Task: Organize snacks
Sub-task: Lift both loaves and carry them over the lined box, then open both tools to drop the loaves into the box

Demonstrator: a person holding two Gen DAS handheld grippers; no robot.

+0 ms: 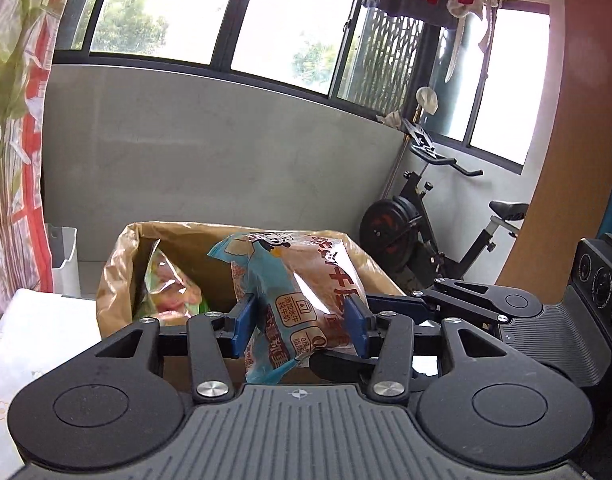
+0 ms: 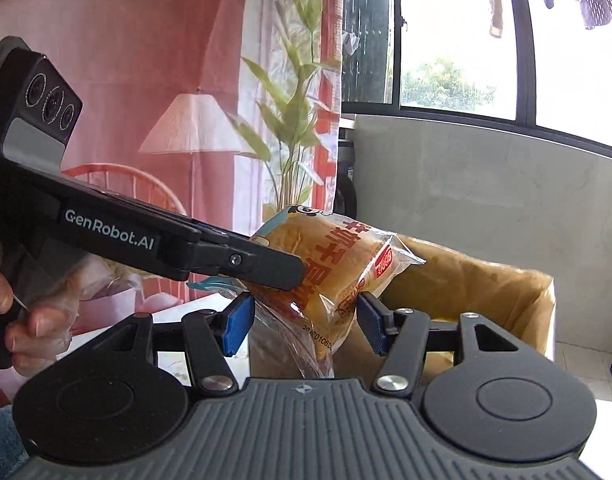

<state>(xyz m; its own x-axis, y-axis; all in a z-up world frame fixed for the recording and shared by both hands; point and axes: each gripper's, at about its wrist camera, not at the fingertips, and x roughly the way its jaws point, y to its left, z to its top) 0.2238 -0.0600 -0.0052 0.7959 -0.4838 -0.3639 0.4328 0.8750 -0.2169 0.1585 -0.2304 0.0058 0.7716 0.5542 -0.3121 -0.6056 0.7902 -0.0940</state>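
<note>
A packaged bread snack (image 1: 294, 292) in a clear and light-blue wrapper is held above the open brown paper bag (image 1: 118, 280). My left gripper (image 1: 300, 326) is shut on the bread package, its blue pads pressing both sides. In the right wrist view the same package (image 2: 338, 268) hangs over the bag (image 2: 486, 280), with the left gripper coming in from the left and clamping it. My right gripper (image 2: 306, 326) is open, its blue pads on either side of the package's lower end without pressing it. Another colourful snack pack (image 1: 174, 292) sits inside the bag.
The bag stands on a white table (image 1: 38, 332). A white bin (image 1: 64, 260) is behind on the left and an exercise bike (image 1: 434, 224) on the right. A grey wall (image 2: 486, 184) and windows lie behind. A curtain with plant print (image 2: 290, 120) hangs at the left.
</note>
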